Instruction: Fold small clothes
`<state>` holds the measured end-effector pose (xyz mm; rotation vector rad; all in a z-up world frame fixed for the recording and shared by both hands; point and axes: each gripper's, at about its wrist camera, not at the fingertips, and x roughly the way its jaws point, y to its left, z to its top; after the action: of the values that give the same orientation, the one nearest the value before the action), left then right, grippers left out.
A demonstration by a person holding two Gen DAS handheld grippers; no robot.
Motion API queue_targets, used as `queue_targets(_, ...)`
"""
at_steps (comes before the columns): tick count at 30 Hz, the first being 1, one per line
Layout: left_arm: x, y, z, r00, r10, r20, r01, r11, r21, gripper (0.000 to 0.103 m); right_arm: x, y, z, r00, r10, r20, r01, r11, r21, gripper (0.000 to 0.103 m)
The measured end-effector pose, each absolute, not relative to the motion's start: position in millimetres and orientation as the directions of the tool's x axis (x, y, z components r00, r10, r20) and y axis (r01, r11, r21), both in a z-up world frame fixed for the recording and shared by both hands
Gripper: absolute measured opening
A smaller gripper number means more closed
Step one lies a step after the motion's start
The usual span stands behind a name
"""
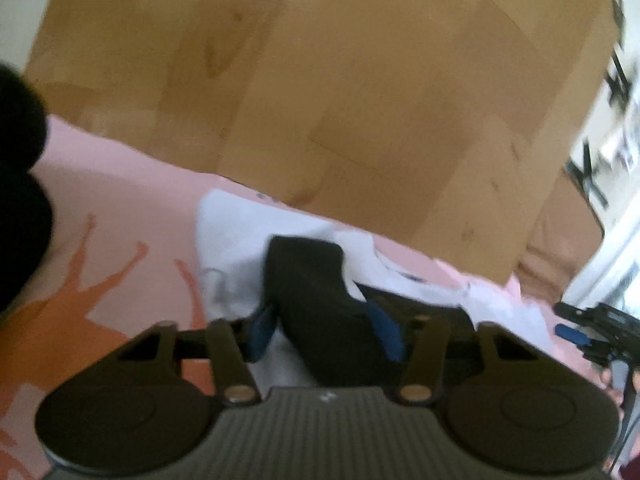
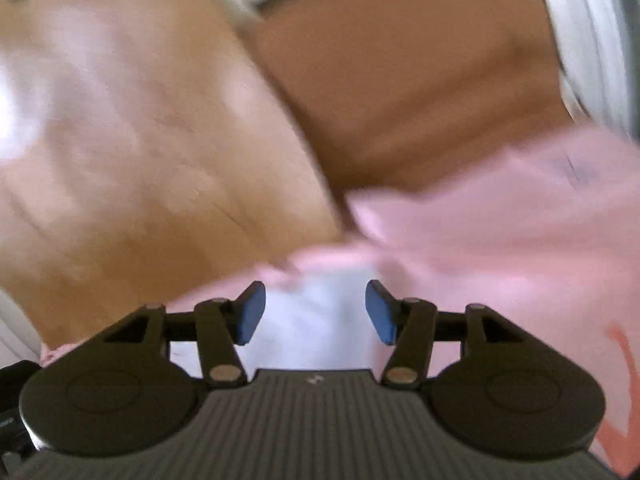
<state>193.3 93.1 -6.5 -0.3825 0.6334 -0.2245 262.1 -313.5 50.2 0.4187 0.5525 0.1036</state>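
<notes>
The left gripper (image 1: 326,334) has its blue-padded fingers (image 1: 262,332) closed on a small black garment (image 1: 316,300), which stands up over a white cloth (image 1: 236,232) on the pink sheet (image 1: 132,184). The right gripper (image 2: 316,312) hangs open and empty above white fabric (image 2: 316,320) beside the wooden table (image 2: 152,160).

Pink cloth (image 1: 120,184) bore an orange figure print | white garment (image 1: 236,236) plain | black cloth (image 1: 316,288) plain | wooden floor (image 1: 360,80) tan | gripper pads (image 2: 252,312) blue | gripper bodies black-grey.
</notes>
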Motion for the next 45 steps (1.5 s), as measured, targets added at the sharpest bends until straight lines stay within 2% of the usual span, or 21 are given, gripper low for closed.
queue_targets(1, 195.9, 87.8, -9.2, 0.781, -0.313, -0.541, 0.096, 0.916, -0.390, 0.019, 265.0, -311.4, 42.0, 0.816, 0.241, -0.526, 0.010, 0.903, 0.430, 0.048)
queue_targets(2, 195.6, 82.7, -10.8, 0.778, -0.303, -0.550, 0.105, 0.926, -0.362, 0.007, 266.0, -306.3, 35.9, 0.793, 0.270, -0.546, -0.009, 0.902, 0.433, 0.009)
queue_targets(3, 195.0, 79.1, -11.7, 0.781, -0.295, -0.551, 0.111, 0.933, -0.341, 0.007, 262.2, -298.9, 34.0, 0.792, 0.268, -0.549, -0.030, 0.914, 0.404, 0.009)
queue_targets(5, 190.6, 75.6, -10.3, 0.799, -0.277, -0.534, 0.121, 0.943, -0.309, 0.007, 250.5, -296.4, 44.0, 0.859, 0.193, -0.474, -0.031, 0.944, 0.329, 0.009)
queue_targets(7, 190.9, 70.7, -12.5, 0.794, -0.281, -0.539, 0.137, 0.947, -0.291, 0.007, 248.5, -290.6, 52.6, 0.906, 0.062, -0.420, 0.030, 0.977, 0.210, 0.009)
queue_targets(9, 197.6, 63.2, -17.6, 0.779, -0.248, -0.576, 0.124, 0.961, -0.246, 0.007, 254.8, -284.0, 47.6, 0.876, 0.045, -0.480, 0.054, 0.980, 0.191, 0.010)
queue_targets(11, 199.4, 61.3, -18.7, 0.774, -0.232, -0.589, 0.120, 0.967, -0.225, 0.010, 256.1, -282.1, 47.8, 0.849, 0.028, -0.528, 0.061, 0.987, 0.150, 0.017)
queue_targets(12, 199.2, 62.0, -17.4, 0.777, -0.227, -0.588, 0.112, 0.968, -0.225, 0.014, 248.6, -283.4, 52.3, 0.861, 0.008, -0.509, 0.083, 0.984, 0.156, 0.023)
queue_targets(13, 198.8, 64.6, -16.3, 0.780, -0.223, -0.585, 0.102, 0.967, -0.233, 0.017, 237.6, -287.0, 59.3, 0.878, -0.016, -0.478, 0.122, 0.974, 0.193, 0.039)
queue_targets(14, 198.1, 68.8, -13.7, 0.785, -0.219, -0.579, 0.085, 0.965, -0.249, 0.029, 232.0, -292.4, 65.2, 0.895, -0.029, -0.446, 0.151, 0.959, 0.240, 0.042)
queue_targets(15, 195.5, 74.6, -10.6, 0.796, -0.219, -0.565, 0.070, 0.959, -0.273, 0.039, 216.0, -295.8, 72.9, 0.912, -0.013, -0.410, 0.147, 0.943, 0.298, 0.042)
queue_targets(16, 191.7, 82.6, -6.1, 0.812, -0.225, -0.538, 0.054, 0.948, -0.314, 0.041, 203.3, -293.4, 81.3, 0.920, 0.031, -0.391, 0.108, 0.938, 0.329, 0.042)
queue_targets(20, 183.7, 119.4, 5.4, 0.864, -0.243, -0.440, -0.009, 0.868, -0.497, 0.042, 184.7, -237.8, 103.9, 0.867, 0.296, -0.401, -0.153, 0.924, 0.350, 0.042)
queue_targets(24, 178.3, 146.9, 7.9, 0.892, -0.184, -0.413, -0.103, 0.806, -0.582, 0.040, 172.1, -131.5, 101.8, 0.717, 0.515, -0.469, -0.422, 0.857, 0.296, 0.042)
queue_targets(27, 177.6, 154.5, 10.0, 0.900, -0.161, -0.405, -0.126, 0.793, -0.596, 0.040, 173.8, -62.0, 91.7, 0.643, 0.559, -0.525, -0.525, 0.819, 0.229, 0.041)
queue_targets(30, 179.0, 149.0, 12.1, 0.904, -0.143, -0.403, -0.128, 0.810, -0.573, 0.040, 198.2, -11.2, 74.2, 0.644, 0.469, -0.604, -0.502, 0.855, 0.128, 0.047)
queue_targets(31, 180.4, 146.3, 12.4, 0.904, -0.139, -0.404, -0.127, 0.815, -0.565, 0.040, 214.3, -3.1, 68.1, 0.630, 0.453, -0.631, -0.501, 0.858, 0.116, 0.045)
queue_targets(32, 181.1, 145.1, 13.3, 0.905, -0.136, -0.403, -0.126, 0.819, -0.560, 0.040, 224.0, 3.6, 62.4, 0.585, 0.455, -0.672, -0.513, 0.849, 0.128, 0.013)
queue_targets(33, 180.9, 145.6, 14.9, 0.907, -0.134, -0.400, -0.124, 0.820, -0.558, 0.040, 231.5, 8.7, 60.1, 0.537, 0.473, -0.699, -0.517, 0.839, 0.169, 0.008)
queue_targets(39, 176.2, 156.4, 13.6, 0.913, -0.155, -0.377, -0.110, 0.797, -0.594, 0.041, 232.7, -22.0, 103.0, 0.545, 0.651, -0.528, -0.547, 0.754, 0.365, 0.006)
queue_targets(45, 179.3, 146.7, 14.0, 0.905, -0.166, -0.392, -0.088, 0.828, -0.554, 0.042, 222.3, -84.9, 116.7, 0.731, 0.529, -0.431, -0.447, 0.848, 0.284, 0.006)
